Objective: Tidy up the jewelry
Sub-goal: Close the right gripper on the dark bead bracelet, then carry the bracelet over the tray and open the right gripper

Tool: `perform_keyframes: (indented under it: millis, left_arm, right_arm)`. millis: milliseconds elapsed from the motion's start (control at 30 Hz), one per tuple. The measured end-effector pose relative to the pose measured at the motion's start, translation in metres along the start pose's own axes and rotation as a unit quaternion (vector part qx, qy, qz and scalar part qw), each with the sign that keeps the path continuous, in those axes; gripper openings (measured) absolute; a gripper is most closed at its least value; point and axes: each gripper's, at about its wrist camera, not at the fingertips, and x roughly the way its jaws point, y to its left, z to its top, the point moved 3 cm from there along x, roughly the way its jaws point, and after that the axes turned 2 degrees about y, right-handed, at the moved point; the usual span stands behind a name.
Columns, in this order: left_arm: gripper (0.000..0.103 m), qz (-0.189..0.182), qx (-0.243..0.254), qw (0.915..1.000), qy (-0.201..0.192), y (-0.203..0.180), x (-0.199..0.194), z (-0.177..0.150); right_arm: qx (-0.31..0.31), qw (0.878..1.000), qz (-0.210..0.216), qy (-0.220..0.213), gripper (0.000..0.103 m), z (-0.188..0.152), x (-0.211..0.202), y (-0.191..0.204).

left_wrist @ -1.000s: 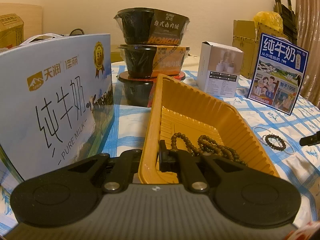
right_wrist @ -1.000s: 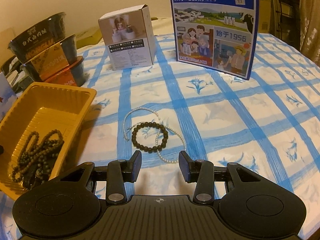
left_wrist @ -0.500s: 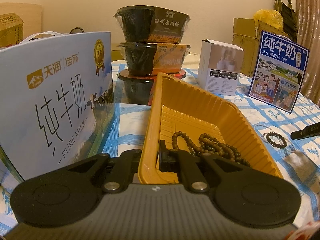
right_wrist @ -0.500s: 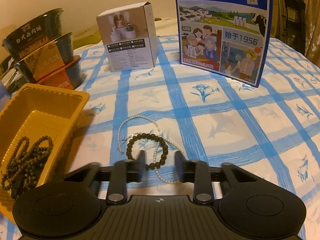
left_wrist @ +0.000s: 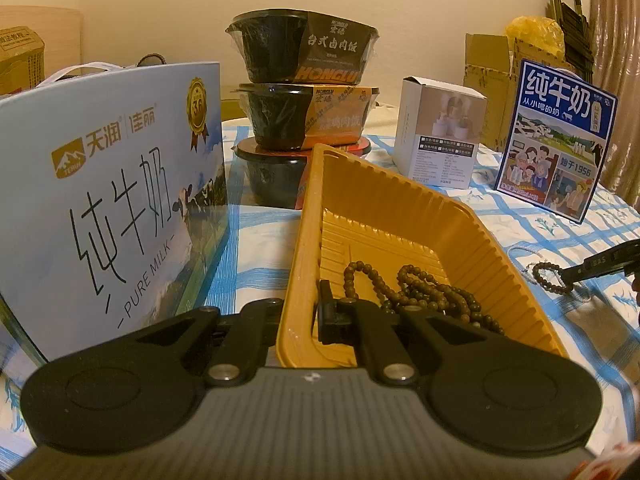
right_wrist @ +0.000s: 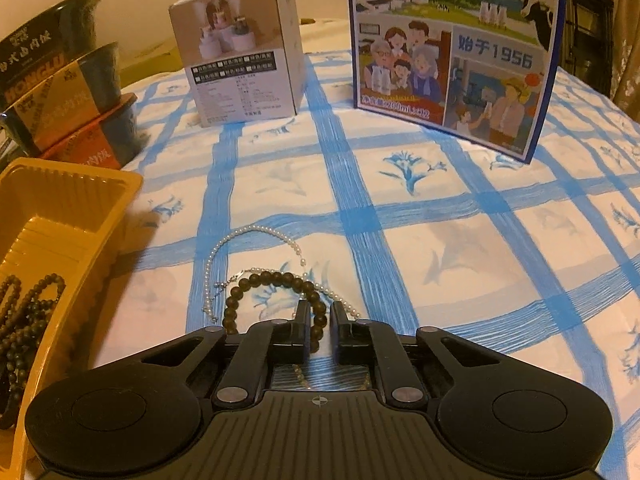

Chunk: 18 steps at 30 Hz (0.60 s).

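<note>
hold the orange tray (left_wrist: 400,208) steady with the left gripper (left_wrist: 298,316): jaws clamped on the near wall of the tray, one finger outside and one inside. keep that pinch firm and level so the long string of dark beads (left_wrist: 424,296) already lying in the tray does not slide.

work the dark bead bracelet (right_wrist: 272,300) with the right gripper (right_wrist: 320,320). bracelet lies on the blue-checked tablecloth (right_wrist: 440,208), just beside the tray, overlapping the pearl strand (right_wrist: 248,248). jaws nearly together, straddling the near-right arc of the bracelet; cannot tell whether the pads already bear on the beads or stand just clear of them.

recommended procedure, as judged from this position:
- finish the squeeze on the bead arc only; check that no loop of the pearl strand sits between the pads, since part of it passes under and behind the bracelet.
- keep the fingertips low against the cloth so round beads do not roll out from the pads.
- lift straight up first; if the pearl strand rises too, set down and regrip.
- carry left over the tray rim and release above bare floor, clear of the left fingers.

risk: round beads likely slip under a light pinch.
</note>
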Motion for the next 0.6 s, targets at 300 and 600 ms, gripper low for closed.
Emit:
perform_keyframes:
  millis: [300, 600]
  left_arm:
    - [0.005, 0.001, -0.001, 1.0000, -0.001, 0.000, 0.000, -0.001]
    - [0.005, 0.000, -0.002, 1.0000, -0.001, 0.000, 0.000, 0.000]
  right_arm:
    - [0.007, 0.999, 0.024, -0.042, 0.006, 0.015, -0.029, 0.005]
    - [-0.008, 0.992, 0.078, -0.098, 0.006, 0.043, -0.091, 0.032]
